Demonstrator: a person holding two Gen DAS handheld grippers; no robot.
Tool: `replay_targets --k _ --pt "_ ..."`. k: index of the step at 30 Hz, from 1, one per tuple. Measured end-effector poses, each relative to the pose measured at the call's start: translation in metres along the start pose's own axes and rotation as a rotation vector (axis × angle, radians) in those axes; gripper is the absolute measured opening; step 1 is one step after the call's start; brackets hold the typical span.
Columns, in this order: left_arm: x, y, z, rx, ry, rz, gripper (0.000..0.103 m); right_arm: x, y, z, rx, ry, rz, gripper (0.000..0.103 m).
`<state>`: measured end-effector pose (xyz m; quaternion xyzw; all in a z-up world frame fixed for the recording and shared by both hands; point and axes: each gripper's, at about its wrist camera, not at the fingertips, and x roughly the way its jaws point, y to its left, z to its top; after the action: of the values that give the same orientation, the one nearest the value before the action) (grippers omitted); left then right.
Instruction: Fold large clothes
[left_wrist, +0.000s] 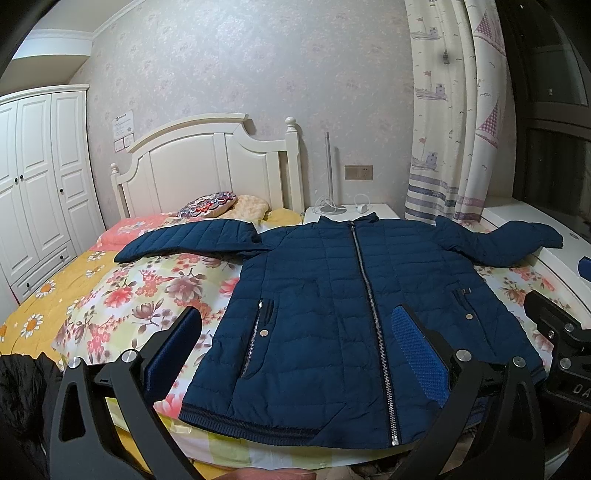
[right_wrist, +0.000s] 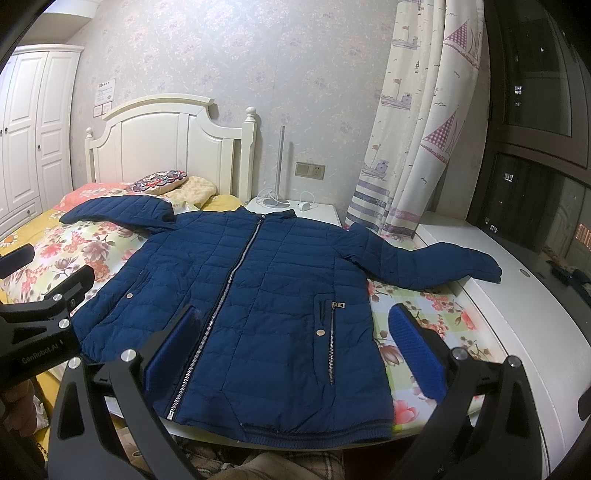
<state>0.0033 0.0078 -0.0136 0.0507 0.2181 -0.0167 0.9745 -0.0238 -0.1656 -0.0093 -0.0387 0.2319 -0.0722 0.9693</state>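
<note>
I spread the navy puffer jacket (left_wrist: 343, 314) zipped, face-up, sleeves out (ready for folding); my left gripper (left_wrist: 301, 343) and right gripper (right_wrist: 295, 343) hover released, empty

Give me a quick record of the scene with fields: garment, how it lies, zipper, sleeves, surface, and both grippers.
garment: blue puffer jacket
how it lies: flat, front up, collar toward the headboard
zipper: closed
sleeves: both spread outward
surface: bed with floral quilt
left gripper: open, above the hem, holding nothing
right gripper: open, holding nothing
</note>
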Motion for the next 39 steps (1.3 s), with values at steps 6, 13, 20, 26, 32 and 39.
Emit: replay_targets --k 6,13,20,26,32,39 --pt "0.001 0.001 -0.002 0.0 0.001 0.001 0.099 0.0 0.0 0.0 0.001 0.0 0.0 0.101" --pt "0.001 0.003 -0.006 -0.005 0.003 0.003 0.099 0.0 0.001 -0.001 0.0 0.001 0.001 0.101" --pt "0.002 0.003 -0.005 -0.005 0.003 0.002 0.099 0.0 0.001 0.0 0.0 0.003 0.001 0.101" --pt "0.002 0.005 -0.006 -0.005 0.008 0.002 0.099 0.001 0.001 -0.001 -0.001 0.006 0.003 0.101" --pt "0.009 0.008 -0.009 -0.004 0.022 0.007 0.099 0.011 0.015 -0.018 -0.007 0.013 0.013 0.101" --pt "0.092 -0.003 -0.003 0.05 0.111 -0.012 0.099 0.085 -0.023 -0.023 0.076 0.14 0.094 0.101"
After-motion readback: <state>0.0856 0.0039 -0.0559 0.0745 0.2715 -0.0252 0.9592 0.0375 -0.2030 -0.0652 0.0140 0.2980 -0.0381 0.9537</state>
